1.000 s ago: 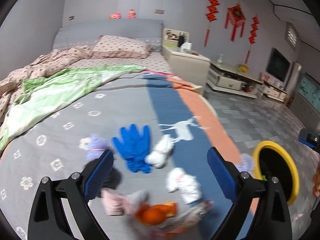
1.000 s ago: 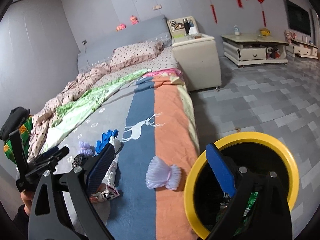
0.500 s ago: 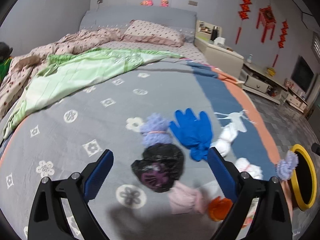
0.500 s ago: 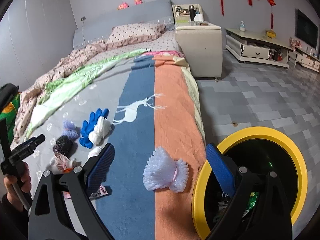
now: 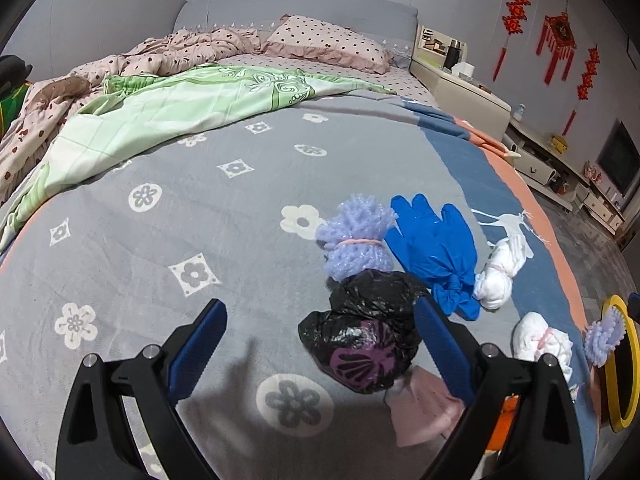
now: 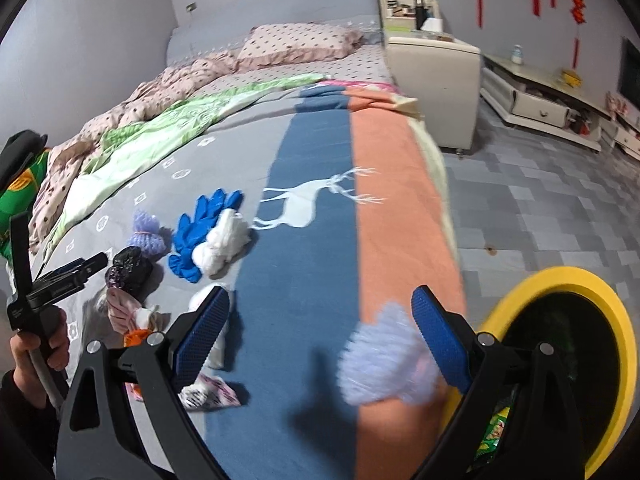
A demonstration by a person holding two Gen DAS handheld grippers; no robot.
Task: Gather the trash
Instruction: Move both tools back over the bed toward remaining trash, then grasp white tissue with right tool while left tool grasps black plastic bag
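Several pieces of trash lie on the bed. My left gripper (image 5: 320,328) is open and empty, with a crumpled black bag (image 5: 364,332) between its jaws near the right pad. Beyond it lie a lilac mesh bundle (image 5: 354,236), a blue glove (image 5: 434,246), two white wads (image 5: 500,270) and a pink wad (image 5: 424,404). My right gripper (image 6: 320,328) is open and empty; a second lilac mesh bundle (image 6: 386,356) lies on the orange stripe close to its right pad. The yellow-rimmed bin (image 6: 612,320) stands beside the bed, also seen in the left wrist view (image 5: 632,364).
A green quilt (image 5: 180,100) and pink bedding (image 5: 200,44) cover the far half of the bed. A cream nightstand (image 6: 436,80) and a low TV cabinet (image 6: 540,100) stand on the tiled floor (image 6: 540,208). A printed wrapper (image 6: 208,390) lies near my right gripper's left finger.
My left gripper has moved in toward the black bag, which now sits between its jaws. My right gripper has dropped closer to the lilac bundle at the bed's edge. Both stay open.
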